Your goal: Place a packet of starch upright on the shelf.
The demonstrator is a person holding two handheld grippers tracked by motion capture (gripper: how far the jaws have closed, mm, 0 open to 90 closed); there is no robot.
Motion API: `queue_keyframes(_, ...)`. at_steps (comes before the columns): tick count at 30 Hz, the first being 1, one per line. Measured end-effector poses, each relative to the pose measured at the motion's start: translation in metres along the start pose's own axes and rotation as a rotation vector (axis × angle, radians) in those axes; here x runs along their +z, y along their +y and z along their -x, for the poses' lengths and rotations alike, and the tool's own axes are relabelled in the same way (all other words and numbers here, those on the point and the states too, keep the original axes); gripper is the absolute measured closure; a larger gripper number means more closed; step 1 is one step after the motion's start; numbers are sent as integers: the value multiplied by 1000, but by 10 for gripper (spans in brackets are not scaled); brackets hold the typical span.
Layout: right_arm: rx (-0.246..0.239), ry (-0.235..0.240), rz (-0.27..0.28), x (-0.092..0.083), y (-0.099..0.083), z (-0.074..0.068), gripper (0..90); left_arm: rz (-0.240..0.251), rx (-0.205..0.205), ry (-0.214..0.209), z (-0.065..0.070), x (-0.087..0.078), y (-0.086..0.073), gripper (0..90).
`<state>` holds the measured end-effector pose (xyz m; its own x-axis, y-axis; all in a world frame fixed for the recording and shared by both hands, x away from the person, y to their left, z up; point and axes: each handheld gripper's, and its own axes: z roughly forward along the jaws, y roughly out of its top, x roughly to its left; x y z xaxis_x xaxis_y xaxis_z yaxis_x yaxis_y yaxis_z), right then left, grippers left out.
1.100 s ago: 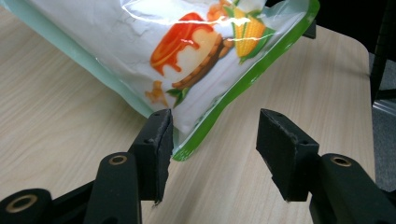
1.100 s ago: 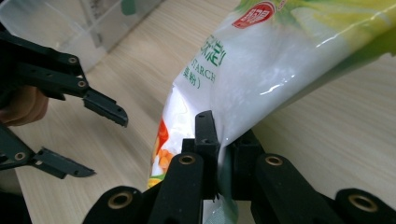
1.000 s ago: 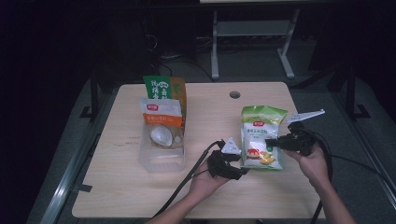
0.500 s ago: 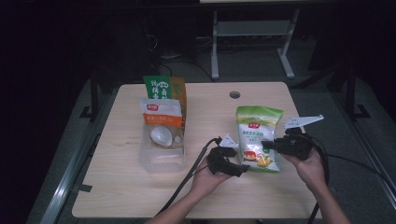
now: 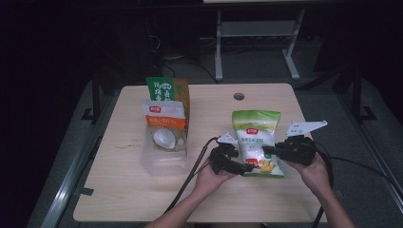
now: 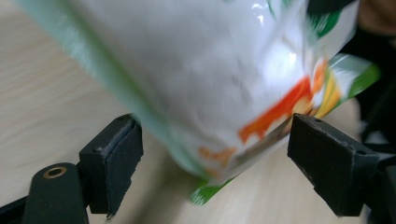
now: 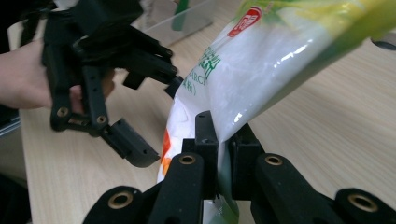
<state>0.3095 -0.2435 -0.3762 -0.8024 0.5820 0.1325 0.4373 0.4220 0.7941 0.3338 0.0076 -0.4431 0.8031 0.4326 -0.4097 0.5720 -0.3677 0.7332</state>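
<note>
High view: the green and white bag (image 5: 255, 141) lies on the tabletop (image 5: 123, 190), between the person's two hands. The clear box (image 5: 164, 154) with two other packs standing in it sits well to the left of the bag.

The right gripper (image 5: 270, 151) has its jaws squeezed tight on the right edge of the bag. In the right gripper view, the thin edge of the bag (image 7: 261, 79) is pinched flat between the two black jaws, and the rest of the bag lifts up and away from them.

The left gripper (image 5: 244, 167) is at the bag's lower left corner. Its jaws have just been opening, and now they stand wide. In the left gripper view, the bag (image 6: 210, 84) hangs between the two pads (image 6: 114, 161), but neither pad presses on it.

The bag looks light and soft. It is shiny plastic, so it may be slippery. It bends and sags where nothing holds it, and the white stuff inside seems to shift about like powder. A good place to grab is the flat sealed edge, where the plastic is thin and folds neatly between the jaws. Grabbing the fat middle could let it slide out. With only one side held, the bag may swing or droop, so slow moves are best.
</note>
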Motion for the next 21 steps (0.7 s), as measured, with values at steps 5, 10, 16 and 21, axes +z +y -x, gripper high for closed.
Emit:
queue_keyframes(5,-6,25,7,3,-3,0,843,26,-16,-42,0,-1,2,259)
queue_keyframes(10,-20,30,-13,4,1,-3,828,32,38,-5,7,-4,2,369)
queue_keyframes(16,-28,66,-89,4,13,-3,731,46,148,77,18,-10,3,474)
queue_keyframes(21,-26,70,-148,9,17,-4,714,40,183,117,20,-12,1,495)
